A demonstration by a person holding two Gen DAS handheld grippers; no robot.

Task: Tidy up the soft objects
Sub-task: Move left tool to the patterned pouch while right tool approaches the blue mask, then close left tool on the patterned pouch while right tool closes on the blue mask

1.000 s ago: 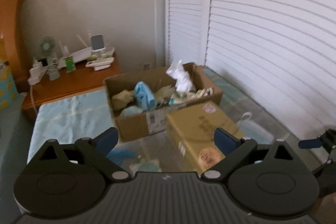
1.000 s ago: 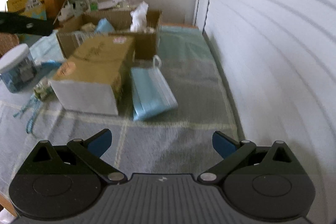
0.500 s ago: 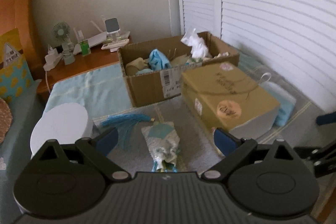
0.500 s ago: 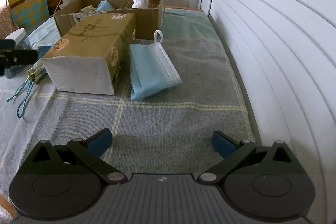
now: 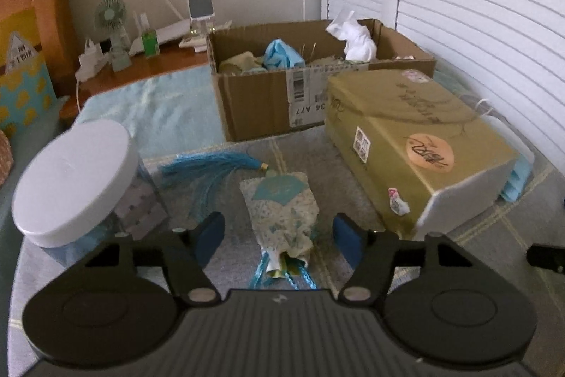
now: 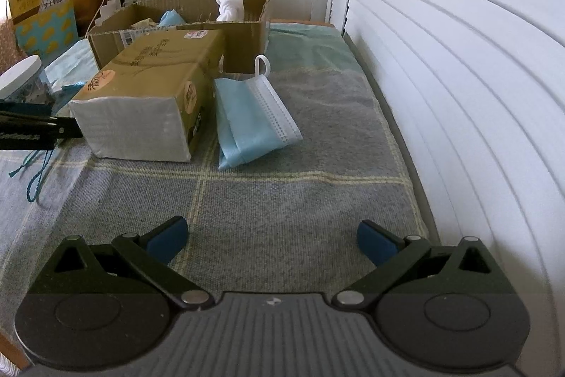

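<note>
A floral fabric sachet [image 5: 280, 211] with a blue tassel [image 5: 208, 170] lies on the grey blanket. My left gripper [image 5: 279, 237] is open, its fingers straddling the sachet's lower end just above the blanket. An open cardboard box [image 5: 268, 94] behind holds several soft items: blue cloth [image 5: 282, 55], white cloth [image 5: 355, 39]. It also shows in the right wrist view [image 6: 243, 23]. A stack of blue face masks [image 6: 249, 110] lies right of a gold tissue pack [image 6: 152, 90]. My right gripper [image 6: 270, 239] is open and empty over bare blanket.
A jar with a white lid [image 5: 76, 179] stands left of the sachet. The gold tissue pack [image 5: 416, 143] lies to its right. A wooden nightstand [image 5: 141, 68] with a fan and chargers stands behind. White louvred doors [image 6: 459, 94] run along the right edge.
My left gripper has come down and forward onto the sachet, and its fingers have narrowed around it. My right gripper has drawn back slightly, staying open.
</note>
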